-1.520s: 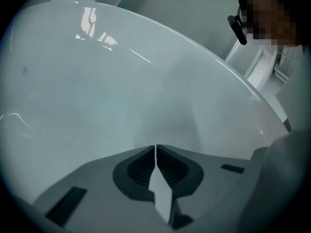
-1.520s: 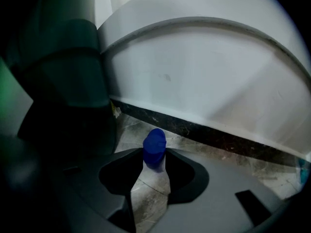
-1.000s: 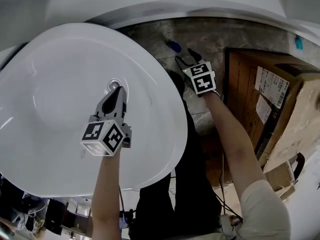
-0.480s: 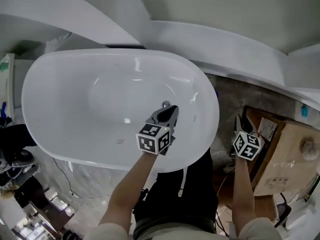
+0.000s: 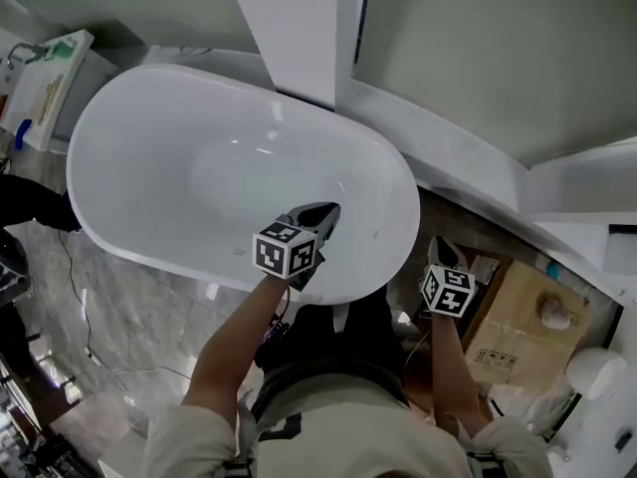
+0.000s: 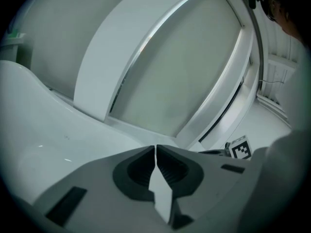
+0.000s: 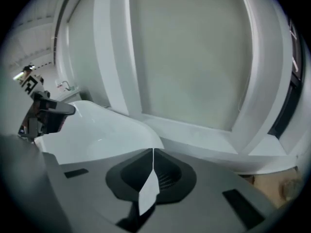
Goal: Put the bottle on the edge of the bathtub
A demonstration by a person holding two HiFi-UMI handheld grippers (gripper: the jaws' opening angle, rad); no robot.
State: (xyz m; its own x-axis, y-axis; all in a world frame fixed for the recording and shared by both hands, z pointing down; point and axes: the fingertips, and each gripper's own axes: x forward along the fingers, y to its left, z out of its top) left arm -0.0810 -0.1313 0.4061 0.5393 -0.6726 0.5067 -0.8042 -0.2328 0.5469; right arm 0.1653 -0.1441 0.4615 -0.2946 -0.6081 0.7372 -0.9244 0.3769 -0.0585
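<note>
The bottle cannot be made out in any view, and it is held by neither gripper. At the far left of the head view a shelf [image 5: 50, 78] is seen against the wall, and marble floor [image 5: 139, 307] is laid open along the near side of the bathtub [image 5: 129, 118]. The tub is set slantwise, and its long oval rim is shown as an unbroken white band. The left gripper [image 5: 328, 208] is held above the tub's right half, just inside the near rim. Its jaws are seen pressed together, with nothing between them. Behind the tub a white wall post [image 5: 299, 28] is seen, and a white ledge [image 5: 468, 162] is run along the wall to the right. A narrow strip of dark floor is left between that ledge and the tub's curved end. The right gripper [image 5: 441, 250] is held past that end, over the floor between the tub and a cardboard box [image 5: 518, 327]. It is nearer the box and touches neither. Its jaws have just been closing and are met tip to tip, with nothing caught between them. At the far right a round white thing [image 5: 592, 371] is seen just beside the box.
</note>
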